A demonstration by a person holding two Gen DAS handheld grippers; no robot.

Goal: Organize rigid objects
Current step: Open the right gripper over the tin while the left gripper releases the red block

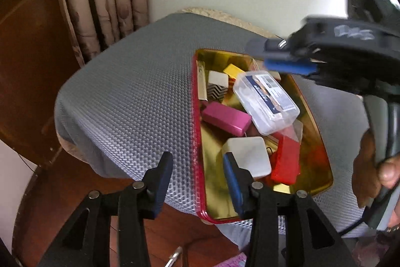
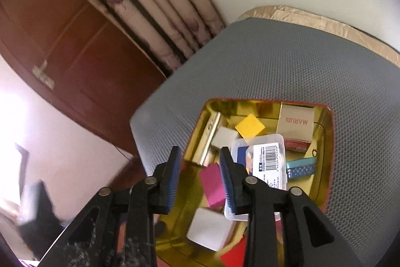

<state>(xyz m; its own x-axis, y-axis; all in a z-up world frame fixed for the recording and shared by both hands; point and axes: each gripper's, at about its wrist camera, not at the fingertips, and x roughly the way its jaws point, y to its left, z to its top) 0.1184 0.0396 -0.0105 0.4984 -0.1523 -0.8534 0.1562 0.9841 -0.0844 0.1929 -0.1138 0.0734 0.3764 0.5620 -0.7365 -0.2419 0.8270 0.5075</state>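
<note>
Left tongs (image 1: 197, 182) hang released at the red-rimmed, gold-lined metal tin (image 1: 197, 142) on the grey mesh surface (image 1: 130, 96). Right tongs (image 2: 200, 179), parted and seemingly empty, should drop squarely around the magenta rectangular block (image 2: 212, 188) inside.

One tin (image 2: 327, 154) held the lot: one clear case (image 2: 265, 159), one pink block (image 2: 212, 188), one yellow block (image 2: 250, 128), two white blocks (image 2: 210, 229) (image 2: 223, 138), one red box (image 1: 286, 162), one tan carton (image 2: 296, 124), one teal box (image 2: 301, 167), one metal bar (image 2: 208, 139). Two claws (image 1: 197, 177) (image 2: 200, 174) showed, both spread apart.
</note>
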